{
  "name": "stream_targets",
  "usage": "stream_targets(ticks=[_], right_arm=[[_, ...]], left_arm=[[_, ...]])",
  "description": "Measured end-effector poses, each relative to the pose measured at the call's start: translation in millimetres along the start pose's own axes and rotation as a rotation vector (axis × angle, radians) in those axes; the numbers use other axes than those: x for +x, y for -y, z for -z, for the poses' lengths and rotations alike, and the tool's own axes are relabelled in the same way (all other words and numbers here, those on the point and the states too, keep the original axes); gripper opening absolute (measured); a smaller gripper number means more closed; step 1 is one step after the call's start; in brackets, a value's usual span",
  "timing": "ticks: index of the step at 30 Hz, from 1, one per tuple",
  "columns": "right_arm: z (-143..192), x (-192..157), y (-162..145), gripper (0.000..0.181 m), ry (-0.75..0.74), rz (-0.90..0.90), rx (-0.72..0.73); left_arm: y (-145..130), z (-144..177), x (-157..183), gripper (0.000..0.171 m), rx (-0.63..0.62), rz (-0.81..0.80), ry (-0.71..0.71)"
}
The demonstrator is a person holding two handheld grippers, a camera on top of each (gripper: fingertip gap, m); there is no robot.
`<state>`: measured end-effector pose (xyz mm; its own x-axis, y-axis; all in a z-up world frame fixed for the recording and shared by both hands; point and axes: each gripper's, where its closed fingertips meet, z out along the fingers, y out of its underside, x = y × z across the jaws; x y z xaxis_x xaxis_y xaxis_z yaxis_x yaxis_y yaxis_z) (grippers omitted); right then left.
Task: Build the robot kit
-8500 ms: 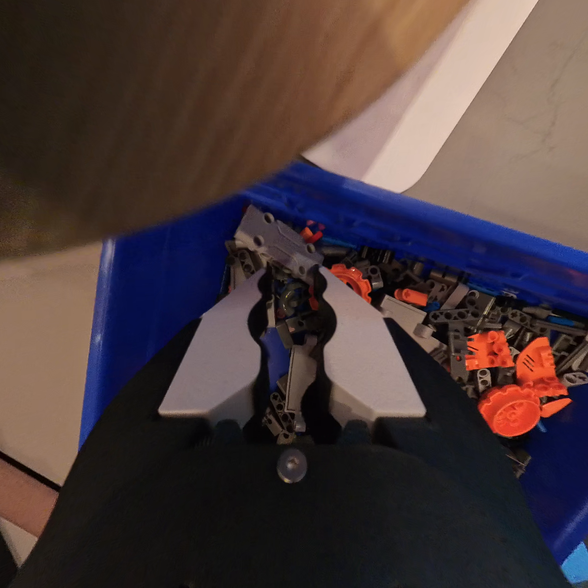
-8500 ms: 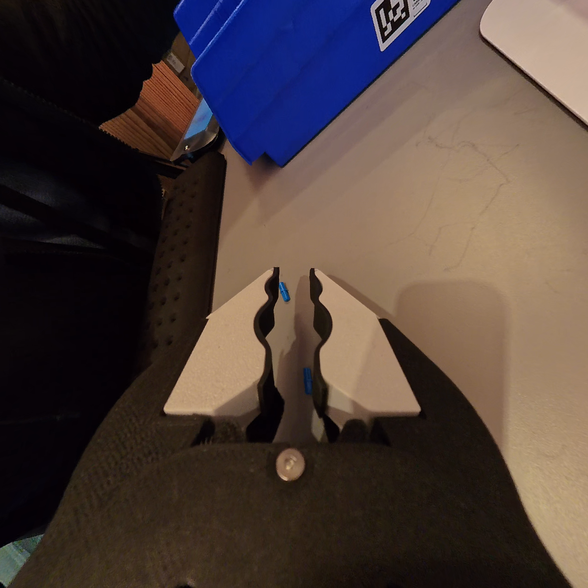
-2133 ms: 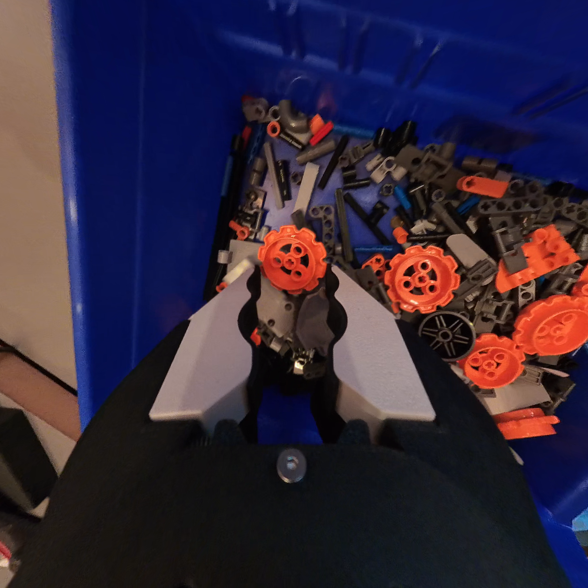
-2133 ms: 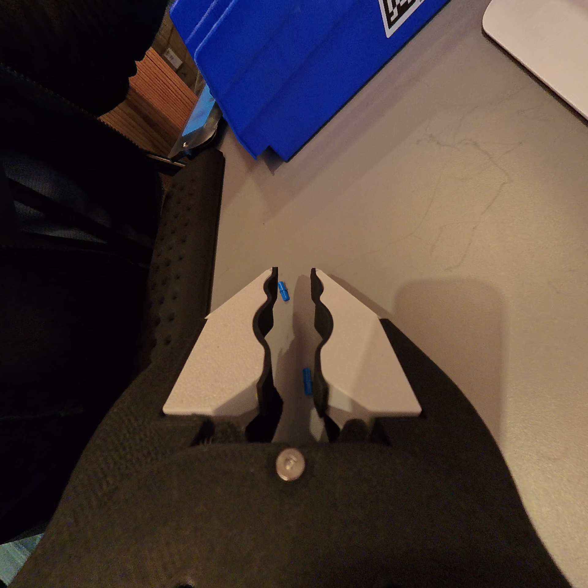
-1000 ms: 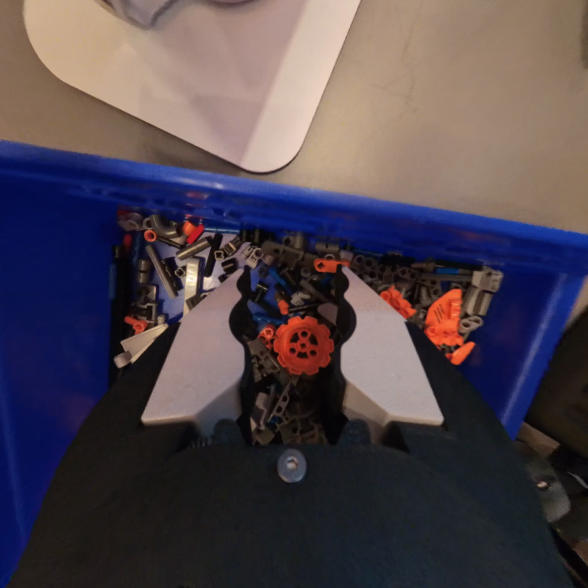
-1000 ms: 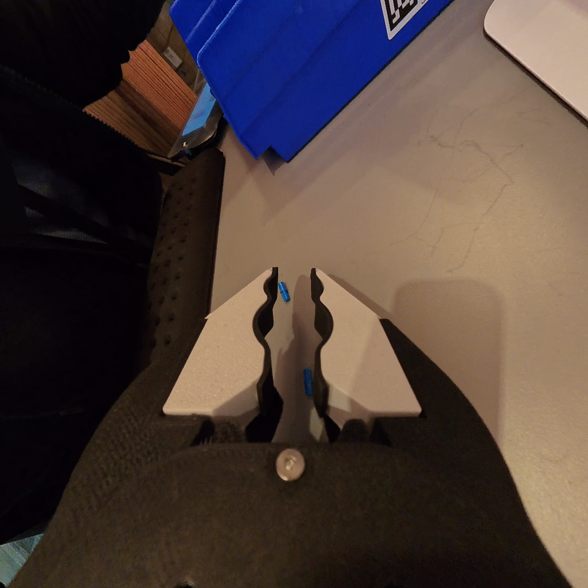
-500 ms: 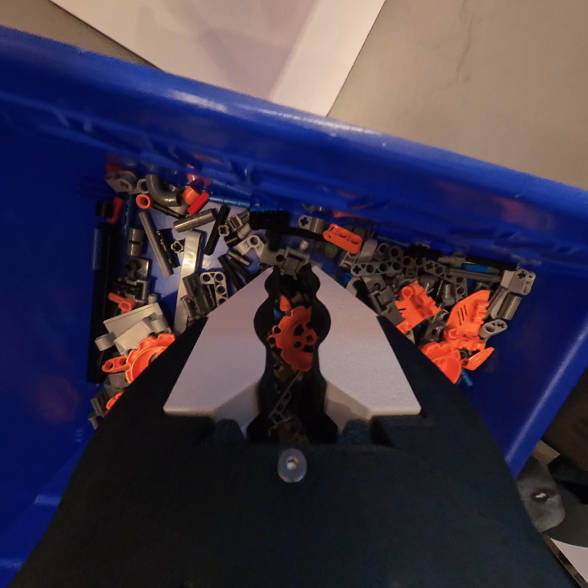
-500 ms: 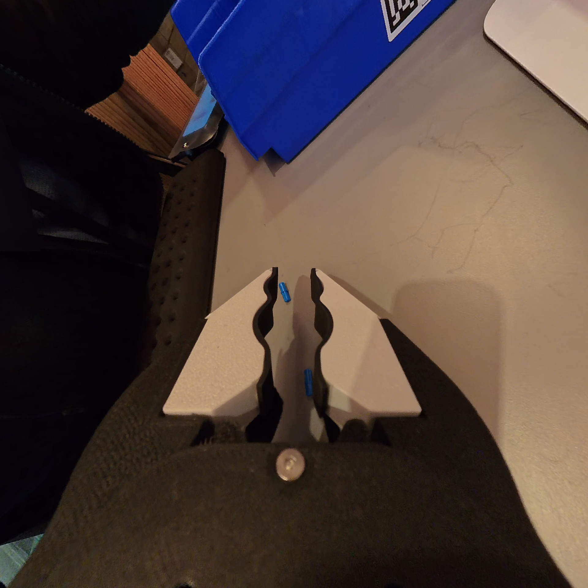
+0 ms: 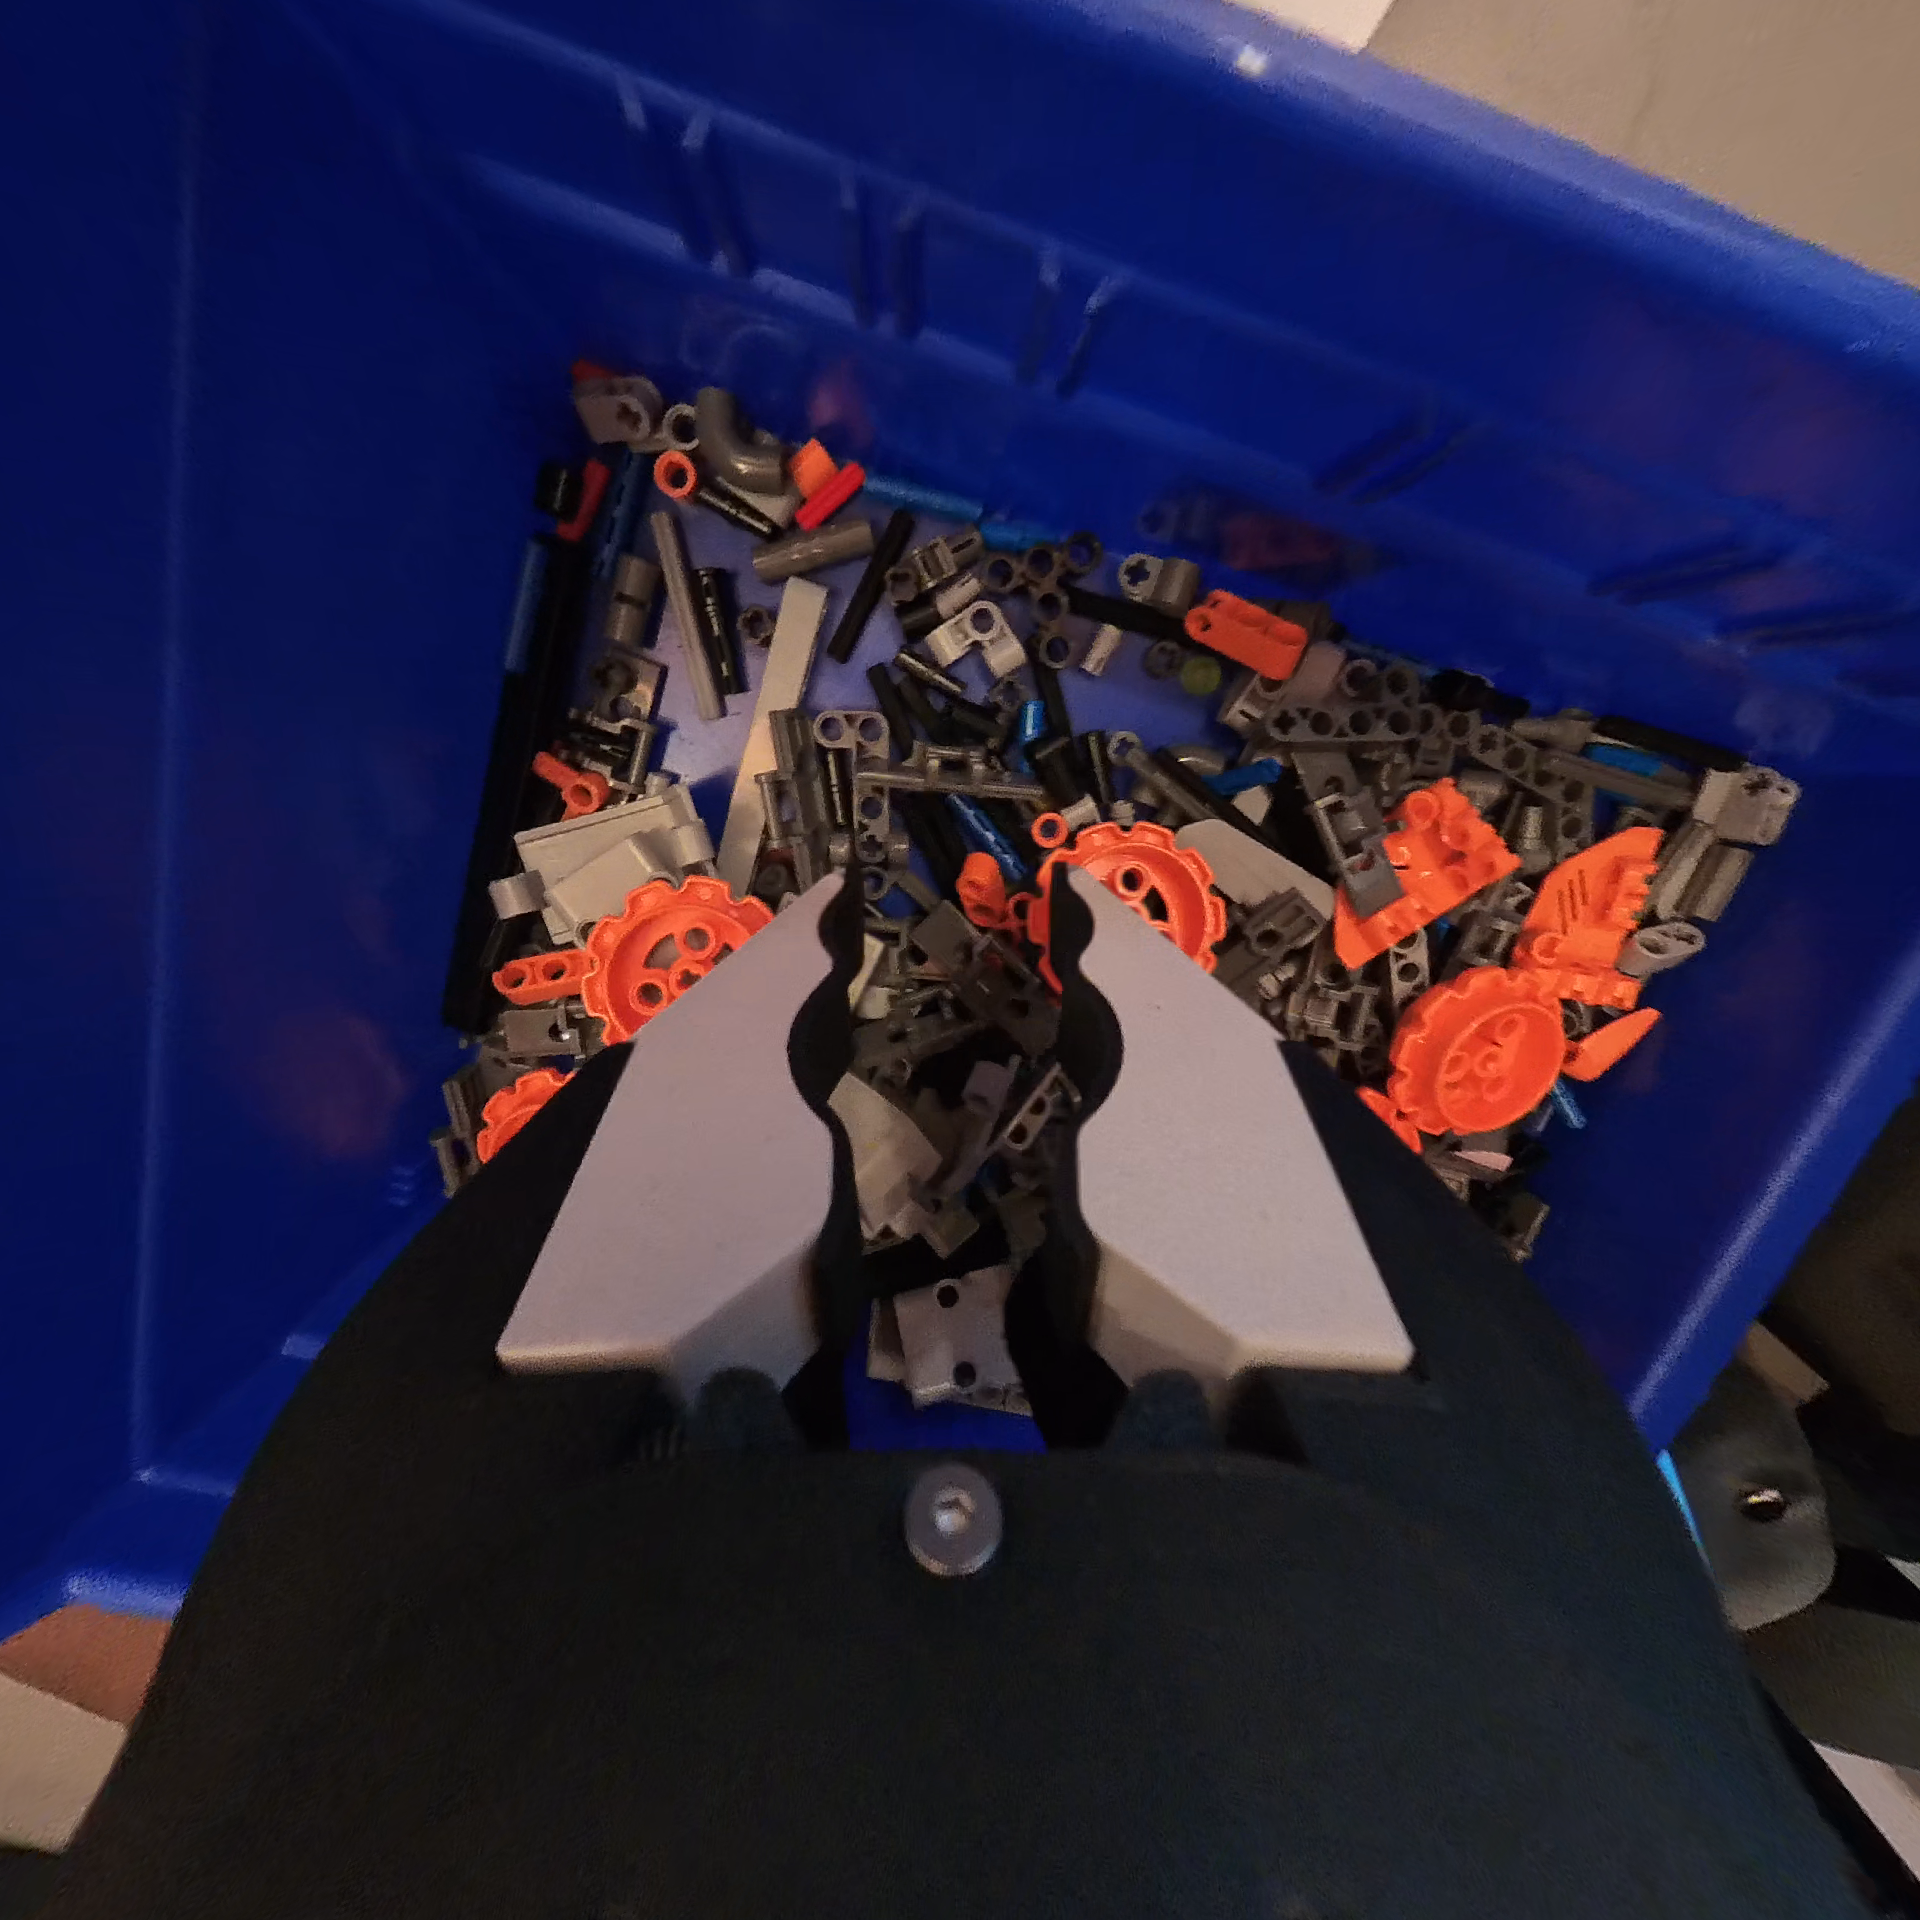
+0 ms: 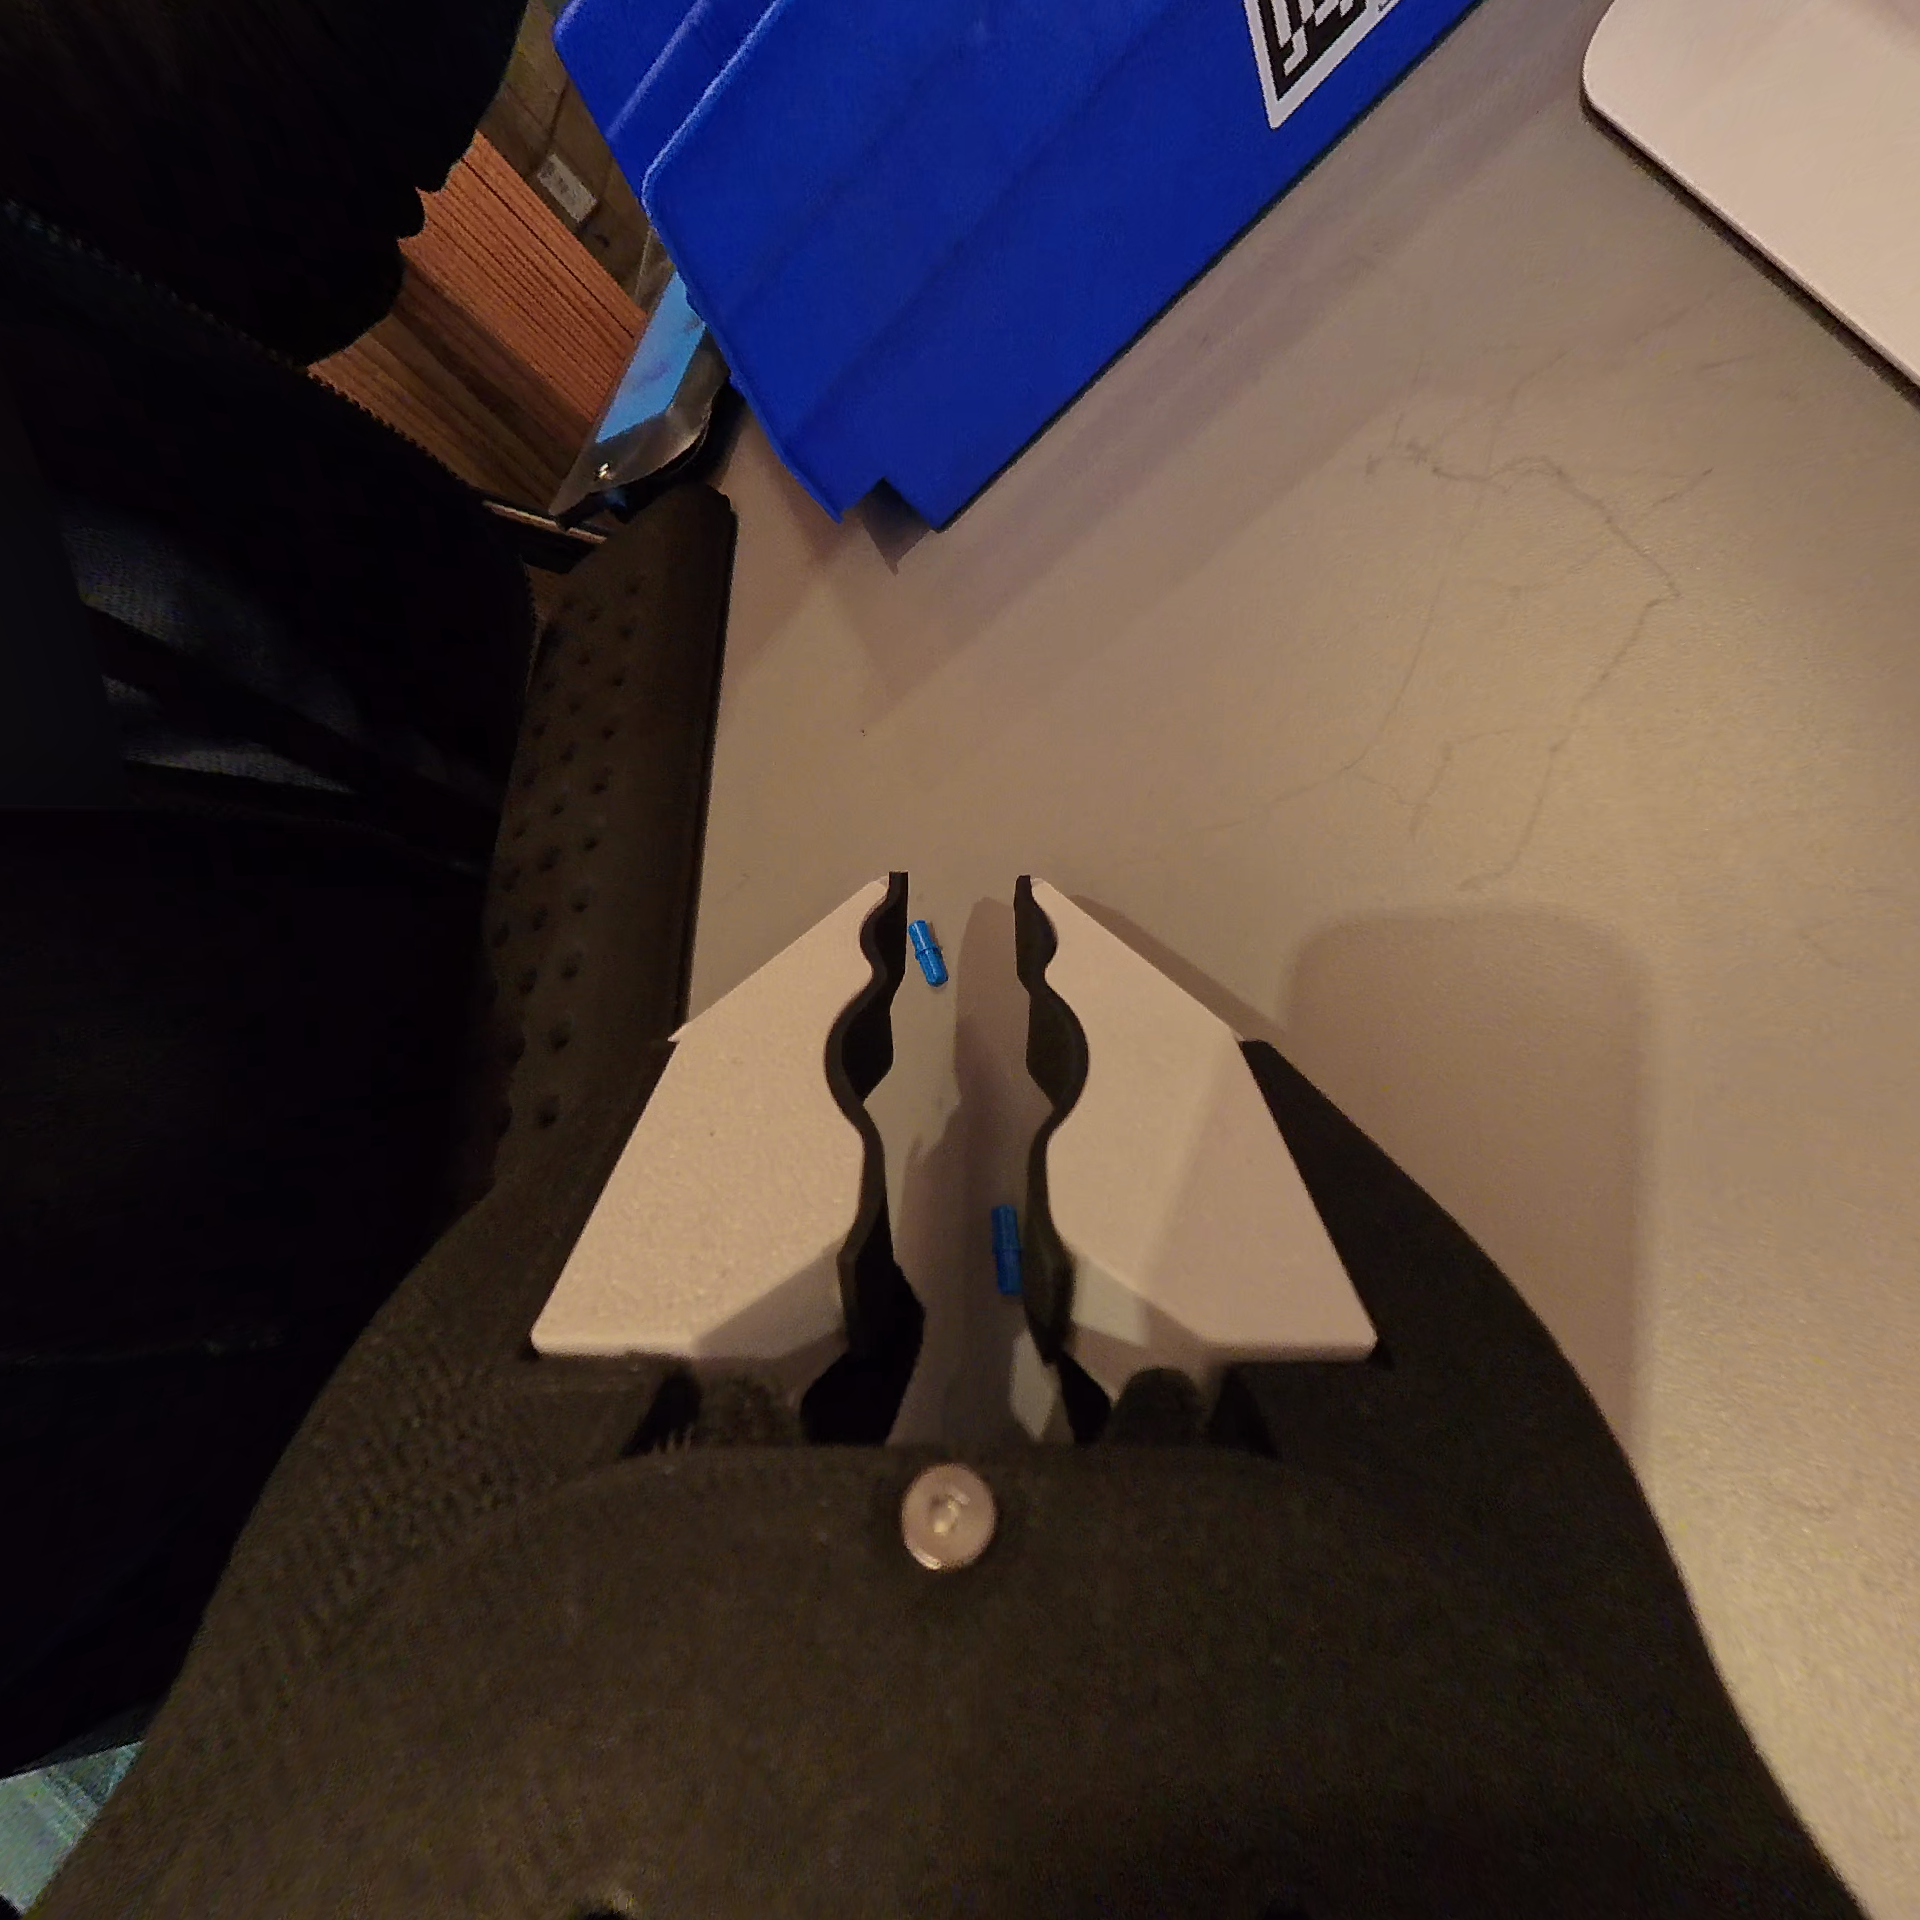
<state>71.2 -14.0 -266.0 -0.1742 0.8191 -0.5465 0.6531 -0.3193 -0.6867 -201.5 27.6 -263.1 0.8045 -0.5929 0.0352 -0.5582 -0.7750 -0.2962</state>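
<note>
- my left gripper (image 9: 951, 883) hangs over the inside of a blue plastic bin (image 9: 312, 520); its pale grey fingers (image 9: 707, 1122) stand a moderate gap apart, with nothing clamped between them.
- the bin floor holds a heap of small building-toy parts (image 9: 966, 707): dark grey beams with round holes, black axles, light grey pieces, a few blue pins.
- several orange toothed wheels show in the heap. one orange wheel (image 9: 660, 956) sits just beside my left finger, another orange wheel (image 9: 1153, 883) just beside my right finger's tip, and a third orange wheel (image 9: 1475, 1060) lies farther right.
- dark grey parts fill the view between my fingers; i cannot tell whether the fingertips touch them.
- my right gripper (image 10: 961, 878) is low over a grey tabletop (image 10: 1351, 675), fingers parted by a narrow gap, gripping nothing.
- two small blue pins lie on the tabletop in that gap: one blue pin (image 10: 928, 952) near the left fingertip, the other blue pin (image 10: 1004, 1251) close against the right finger, farther back.
- the blue bin's outer wall (image 10: 935, 260) stands ahead, well apart from my right gripper, bearing a black-and-white sticker (image 10: 1320, 42).
- a white board (image 10: 1787, 156) lies at the far right corner.
</note>
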Motion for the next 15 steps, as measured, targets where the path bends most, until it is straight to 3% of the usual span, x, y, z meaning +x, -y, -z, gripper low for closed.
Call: stream_targets(ticks=[4,9,15], right_arm=[[0.0,-0.2,0.2,0.018,0.001,0.001,0.001],[0.1,-0.5,0.5,0.018,0.002,0.001,0.002],[0.4,-1.1,0.8,0.018,0.003,0.002,0.003]], left_arm=[[5.3,6.7,20.4,0.04,0.034,-0.081,-0.065],[-12.5,-11.1,38.6,0.048,-0.072,-0.188,-0.079],[-18.9,-10.8,44.8,0.04,-0.093,-0.199,-0.088]])
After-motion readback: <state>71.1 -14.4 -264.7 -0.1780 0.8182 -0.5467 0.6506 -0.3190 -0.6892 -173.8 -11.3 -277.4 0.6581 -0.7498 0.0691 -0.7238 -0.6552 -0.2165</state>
